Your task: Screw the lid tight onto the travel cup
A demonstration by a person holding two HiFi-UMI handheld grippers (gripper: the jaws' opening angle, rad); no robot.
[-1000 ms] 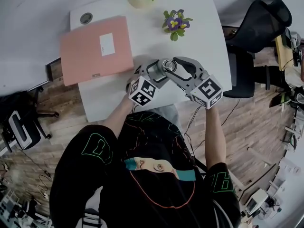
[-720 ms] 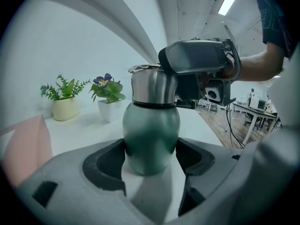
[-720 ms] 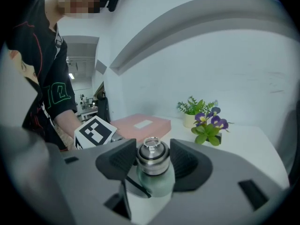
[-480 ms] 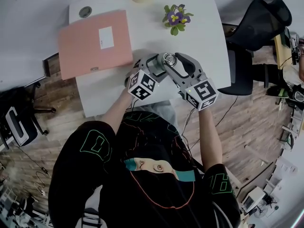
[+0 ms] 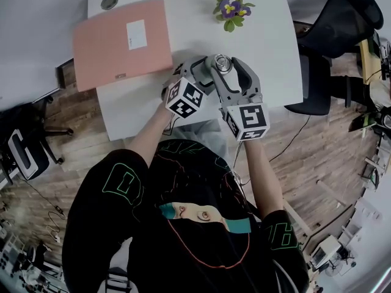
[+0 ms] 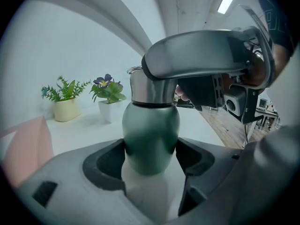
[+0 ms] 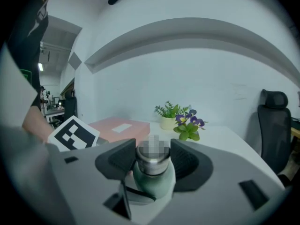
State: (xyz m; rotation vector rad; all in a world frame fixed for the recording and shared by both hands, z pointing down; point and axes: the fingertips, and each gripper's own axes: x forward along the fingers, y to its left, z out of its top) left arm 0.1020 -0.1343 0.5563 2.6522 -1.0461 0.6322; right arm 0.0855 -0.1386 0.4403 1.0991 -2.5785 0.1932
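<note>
White table (image 5: 269, 47) fills the top of the head view. A pink folder (image 5: 122, 41) lies to the left of the cup (image 5: 221, 65), and a small flower pot (image 5: 231, 8) stands behind it. The left gripper (image 5: 208, 72) reaches the cup from the left and the right gripper (image 5: 227, 66) from the near side. Since one second ago, the marker cube of the right gripper has swung from the right of the cup to almost directly in front of it, while the left gripper has not moved. I judge this as one turn of the lid.

From the left gripper view, both jaws are closed on the green body of the cup and hold it upright. The silver lid (image 6: 149, 89) sits on top, and one jaw of the right gripper lies across it.

From the right gripper view, the jaws stand at middle width and their pads press on the lid from both sides. The lid looks level, so the thread is probably engaged. Whether it is already tight, I cannot tell.
</note>
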